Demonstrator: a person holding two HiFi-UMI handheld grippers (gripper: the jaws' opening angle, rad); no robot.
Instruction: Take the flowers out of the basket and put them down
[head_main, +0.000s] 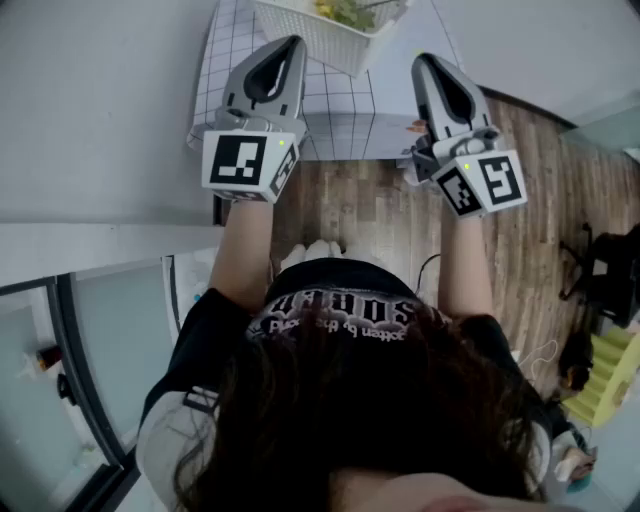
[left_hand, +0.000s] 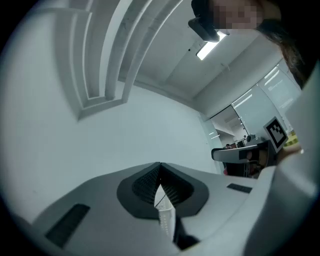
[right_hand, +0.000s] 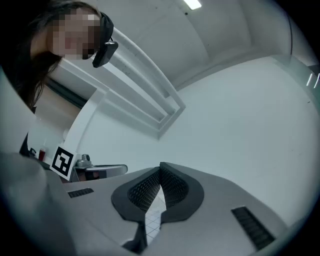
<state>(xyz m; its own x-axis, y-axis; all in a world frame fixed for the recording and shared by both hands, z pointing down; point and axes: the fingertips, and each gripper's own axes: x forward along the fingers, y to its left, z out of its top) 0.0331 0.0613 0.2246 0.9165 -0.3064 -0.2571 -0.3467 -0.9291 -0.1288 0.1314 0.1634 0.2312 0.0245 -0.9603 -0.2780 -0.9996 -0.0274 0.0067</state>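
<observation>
A white slatted basket stands on the table with the white grid cloth, at the top of the head view. Green and yellow flowers lie inside it. My left gripper is raised just left of the basket, its tips together and nothing between them. My right gripper is raised to the basket's right, also shut and empty. In the left gripper view the jaws meet at the tip, with a sliver of white mesh below. The right gripper view shows closed jaws over a strip of grid cloth.
Wooden floor lies under and right of the table. A white ledge and glass partition run along the left. A black stand and yellow steps sit at the right. Both gripper views face walls and ceiling.
</observation>
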